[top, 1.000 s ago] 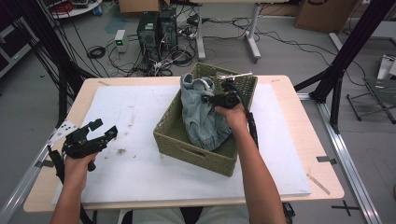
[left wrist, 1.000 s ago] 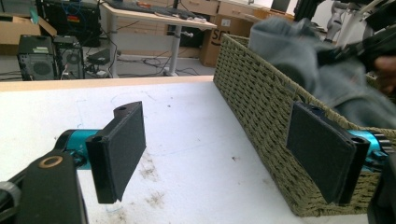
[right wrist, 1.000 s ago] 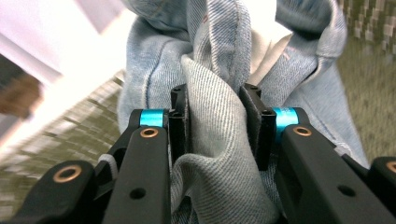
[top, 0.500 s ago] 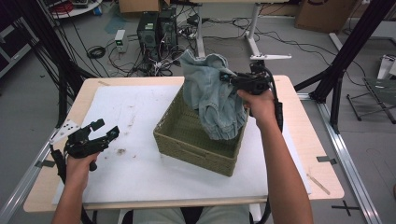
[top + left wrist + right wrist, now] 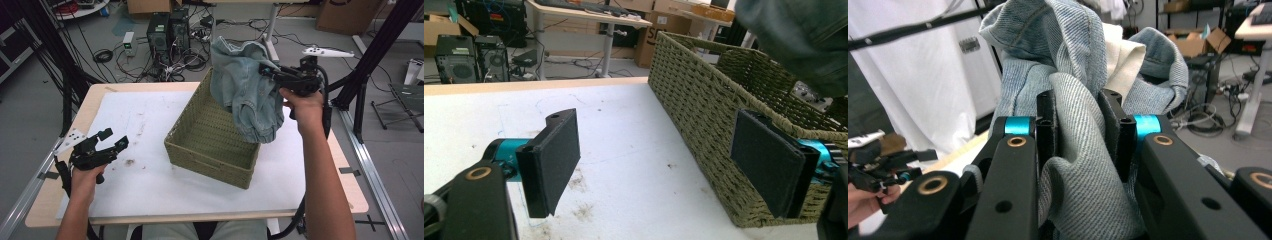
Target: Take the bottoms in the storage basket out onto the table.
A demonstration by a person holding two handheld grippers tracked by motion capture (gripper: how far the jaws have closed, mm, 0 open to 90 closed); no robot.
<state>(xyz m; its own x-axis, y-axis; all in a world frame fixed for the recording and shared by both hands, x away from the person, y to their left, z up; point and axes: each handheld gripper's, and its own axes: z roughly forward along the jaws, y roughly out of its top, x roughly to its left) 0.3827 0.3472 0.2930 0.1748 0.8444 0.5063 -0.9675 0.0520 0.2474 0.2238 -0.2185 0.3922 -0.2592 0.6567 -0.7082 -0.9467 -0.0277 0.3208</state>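
High view: right tongs [image 5: 266, 73] upper right of frame, clamped on bunched denim garment [image 5: 245, 90], hanging above far right corner of woven basket [image 5: 212, 145] at frame centre, lower hem dipping past the rim. Left tongs [image 5: 107, 142] lower left, low over white counter [image 5: 150, 190], spread wide, nothing between.

Left gripper view: both pads [image 5: 555, 160] far apart, bare counter between; basket wall at right, denim in upper right corner.

Right gripper view: denim fold pinched between pads [image 5: 1046, 130], jaws narrow but not fully closed, fabric bulging above and below; just been closing slightly.
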